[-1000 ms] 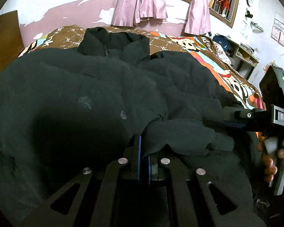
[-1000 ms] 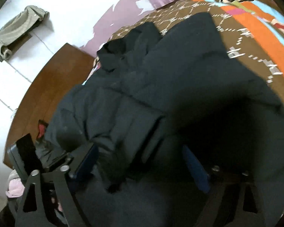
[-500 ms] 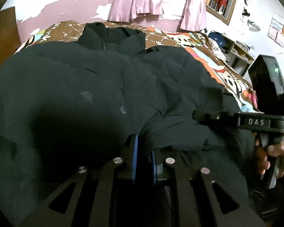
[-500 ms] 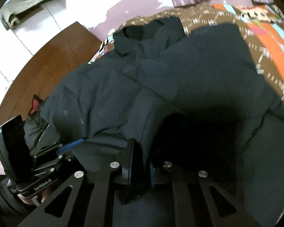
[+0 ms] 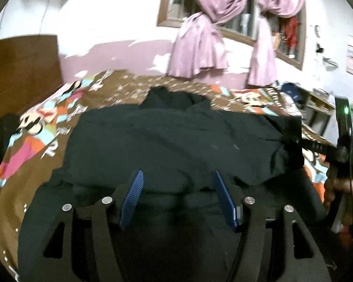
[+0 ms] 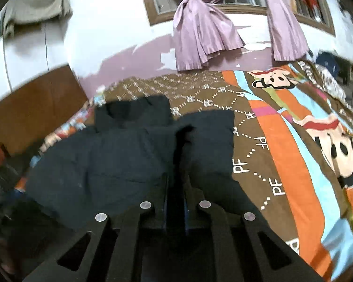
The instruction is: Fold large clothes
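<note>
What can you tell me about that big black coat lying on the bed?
The black coat looks padded and soft, matte, with a stand-up collar at the far end. It lies spread on a brown patterned bedspread, with what seems to be a sleeve or side panel folded inward over the body. Small pale specks mark the fabric. The right tool is shut on a raised fold of it, while the left tool is open just above the near part, its blue pads wide apart.

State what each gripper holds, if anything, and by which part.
The left gripper holds nothing; its jaws stand open over the black jacket. The right gripper is shut on a raised fold of the jacket near its right edge.
</note>
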`<move>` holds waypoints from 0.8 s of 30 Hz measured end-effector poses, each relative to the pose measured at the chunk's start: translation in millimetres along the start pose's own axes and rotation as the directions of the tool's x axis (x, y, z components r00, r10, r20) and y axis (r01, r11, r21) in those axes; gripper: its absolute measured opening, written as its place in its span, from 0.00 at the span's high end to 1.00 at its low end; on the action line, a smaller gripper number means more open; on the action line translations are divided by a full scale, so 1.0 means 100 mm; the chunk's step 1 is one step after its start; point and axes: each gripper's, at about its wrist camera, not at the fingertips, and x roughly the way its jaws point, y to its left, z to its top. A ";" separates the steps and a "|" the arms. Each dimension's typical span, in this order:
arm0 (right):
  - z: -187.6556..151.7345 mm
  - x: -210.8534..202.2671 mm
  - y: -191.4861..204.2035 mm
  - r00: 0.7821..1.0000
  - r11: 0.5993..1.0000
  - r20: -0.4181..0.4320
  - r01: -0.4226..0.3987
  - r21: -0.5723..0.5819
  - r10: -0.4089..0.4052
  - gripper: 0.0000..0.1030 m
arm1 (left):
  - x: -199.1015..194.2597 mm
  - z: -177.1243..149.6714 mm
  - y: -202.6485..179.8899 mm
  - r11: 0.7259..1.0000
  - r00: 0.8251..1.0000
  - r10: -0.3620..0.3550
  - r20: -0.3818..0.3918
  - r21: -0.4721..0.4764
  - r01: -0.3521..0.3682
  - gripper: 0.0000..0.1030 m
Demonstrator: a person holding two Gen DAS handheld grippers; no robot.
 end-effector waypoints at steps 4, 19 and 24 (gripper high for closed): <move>0.01 0.04 -0.14 1.000 0.997 -0.017 0.011 0.076 -0.009 0.80 | 0.13 0.10 0.19 0.995 0.997 0.059 -0.056 -0.074 -0.063 0.46; 0.07 0.68 0.66 0.987 0.972 -0.160 -0.068 -0.225 0.032 0.42 | 1.00 0.30 0.54 0.985 0.950 0.173 -0.259 0.038 -0.169 0.45; -0.21 0.86 0.66 0.983 0.950 -0.183 -0.058 -0.307 0.001 0.42 | 1.07 0.10 0.40 0.966 0.937 0.236 -0.256 0.164 -0.199 0.44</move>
